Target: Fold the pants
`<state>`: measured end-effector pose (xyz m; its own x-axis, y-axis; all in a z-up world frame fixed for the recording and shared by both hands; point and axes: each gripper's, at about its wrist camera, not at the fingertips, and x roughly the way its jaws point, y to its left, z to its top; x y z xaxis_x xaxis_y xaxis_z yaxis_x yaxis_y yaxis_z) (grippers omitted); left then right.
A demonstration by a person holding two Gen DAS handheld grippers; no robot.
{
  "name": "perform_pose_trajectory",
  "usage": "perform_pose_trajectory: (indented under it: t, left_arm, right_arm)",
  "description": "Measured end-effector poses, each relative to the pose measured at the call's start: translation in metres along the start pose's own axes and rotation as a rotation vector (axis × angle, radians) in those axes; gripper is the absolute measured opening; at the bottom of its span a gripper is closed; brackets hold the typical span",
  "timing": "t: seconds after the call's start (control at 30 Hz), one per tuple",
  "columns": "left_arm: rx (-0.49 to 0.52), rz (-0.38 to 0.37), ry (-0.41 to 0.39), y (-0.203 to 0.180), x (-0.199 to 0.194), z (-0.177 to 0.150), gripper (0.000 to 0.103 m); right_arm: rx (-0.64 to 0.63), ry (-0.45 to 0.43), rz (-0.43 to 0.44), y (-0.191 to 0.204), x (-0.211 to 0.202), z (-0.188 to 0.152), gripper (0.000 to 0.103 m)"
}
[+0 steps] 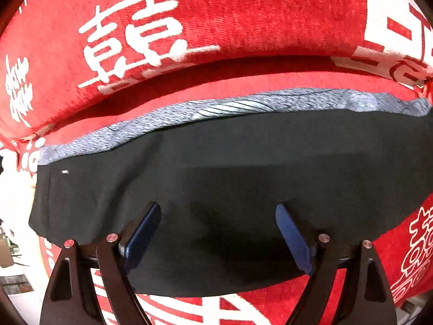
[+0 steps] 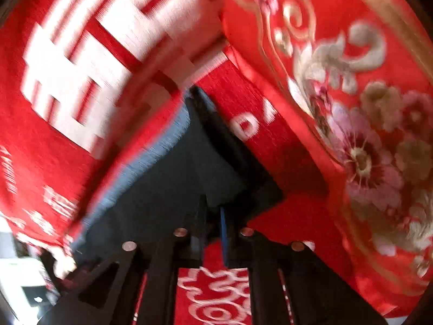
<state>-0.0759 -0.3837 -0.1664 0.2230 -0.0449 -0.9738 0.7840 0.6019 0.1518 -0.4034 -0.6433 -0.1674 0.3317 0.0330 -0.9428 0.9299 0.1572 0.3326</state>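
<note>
the black pants point(image 1: 216, 176) lie flat on the red blanket point(image 1: 243, 13) atop a grey garment point(image 1: 162, 124). the left hand-held gripper point(image 1: 219, 233) hovers released above them; the right hand-held gripper point(image 2: 212, 227) pinches their edge, likely to draw a fold across.

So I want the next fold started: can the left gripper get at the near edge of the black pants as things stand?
Probably yes. The left gripper hangs open right over the black pants, jaws spread wide, and nothing lies between them and the cloth.
</note>
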Motion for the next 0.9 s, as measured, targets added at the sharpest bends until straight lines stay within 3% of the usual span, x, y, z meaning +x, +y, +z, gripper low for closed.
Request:
perform_pose_trajectory:
  t: [0.03,0.1,0.23,0.33,0.43,0.57,0.63,0.73,0.9]
  left_arm:
    - [-0.006,-0.004,0.003,0.003,0.000,0.002,0.088]
    - [-0.024,0.012,-0.016,0.012,-0.004,0.010,0.088]
    - [-0.058,0.057,-0.032,0.029,0.005,0.024,0.088]
    - [-0.038,0.100,0.014,0.031,0.033,0.024,0.088]
    - [-0.034,0.104,-0.037,0.031,0.027,0.003,0.090]
    - [0.003,0.093,-0.009,0.042,0.019,-0.018,0.090]
    - [-0.016,0.088,0.014,0.053,0.021,-0.025,0.090]
    - [-0.039,0.089,0.060,0.074,0.014,-0.033,0.090]
    - [-0.057,0.109,0.047,0.139,-0.001,-0.048,0.090]
  right_arm:
    - [0.023,0.042,-0.048,-0.006,0.004,-0.001,0.020]
    - [0.063,0.028,-0.038,-0.013,-0.006,-0.009,0.024]
    - [-0.141,-0.097,-0.048,0.027,-0.034,-0.015,0.024]
    - [-0.273,-0.081,-0.079,0.056,-0.014,-0.001,0.031]
    - [-0.311,-0.032,-0.178,0.056,0.021,0.022,0.037]
    - [-0.283,-0.061,-0.134,0.031,0.011,0.017,0.027]
    - [-0.261,-0.046,-0.137,0.028,0.005,0.011,0.027]
    - [-0.214,-0.001,-0.154,0.034,0.000,0.001,0.036]
    - [-0.214,0.057,0.058,0.076,-0.005,-0.042,0.043]
